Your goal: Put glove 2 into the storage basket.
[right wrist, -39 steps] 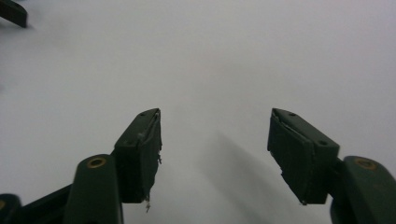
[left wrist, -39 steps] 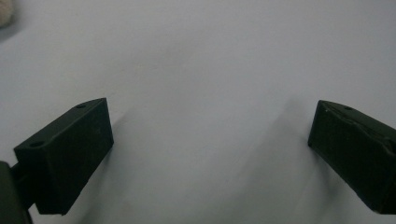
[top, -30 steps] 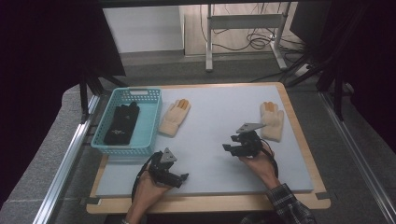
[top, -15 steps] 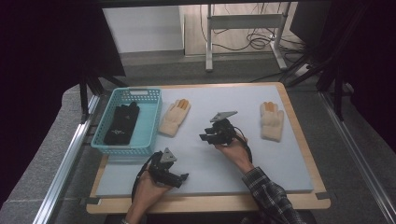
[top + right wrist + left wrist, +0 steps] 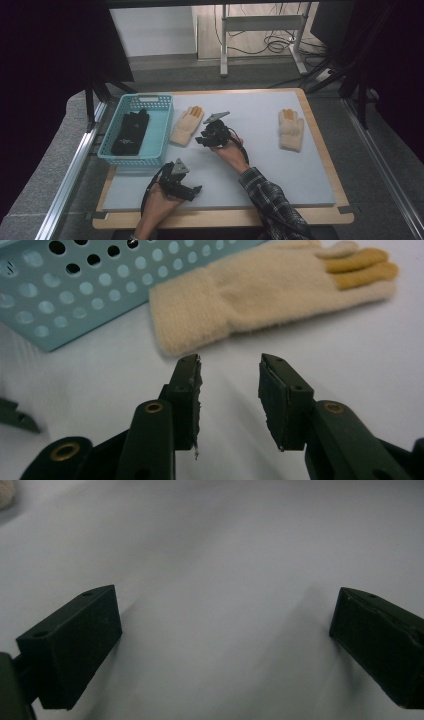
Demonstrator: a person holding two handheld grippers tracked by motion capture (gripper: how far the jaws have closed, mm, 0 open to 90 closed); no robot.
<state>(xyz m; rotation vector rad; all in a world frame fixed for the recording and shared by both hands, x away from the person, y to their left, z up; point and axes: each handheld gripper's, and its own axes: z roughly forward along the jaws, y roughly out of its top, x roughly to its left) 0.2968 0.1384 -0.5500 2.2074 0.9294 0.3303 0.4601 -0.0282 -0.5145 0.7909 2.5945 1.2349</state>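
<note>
the right gripper (image 5: pixel 204 139) is held just short of the near glove (image 5: pixel 260 295), jaws partly apart, lately opened a little, with nothing between them. the glove's cuff lies just beside the basket (image 5: pixel 159 131), whose wall crowds that side. a black item (image 5: pixel 130 131) lies inside the basket. the far glove (image 5: pixel 291 129) lies well apart, open mat (image 5: pixel 260 150) between. the left gripper (image 5: pixel 192 189) is held wide over bare mat.

A cream knit glove (image 5: pixel 270 295) with orange fingertips lies flat, just beside the blue basket (image 5: pixel 100 280).
</note>
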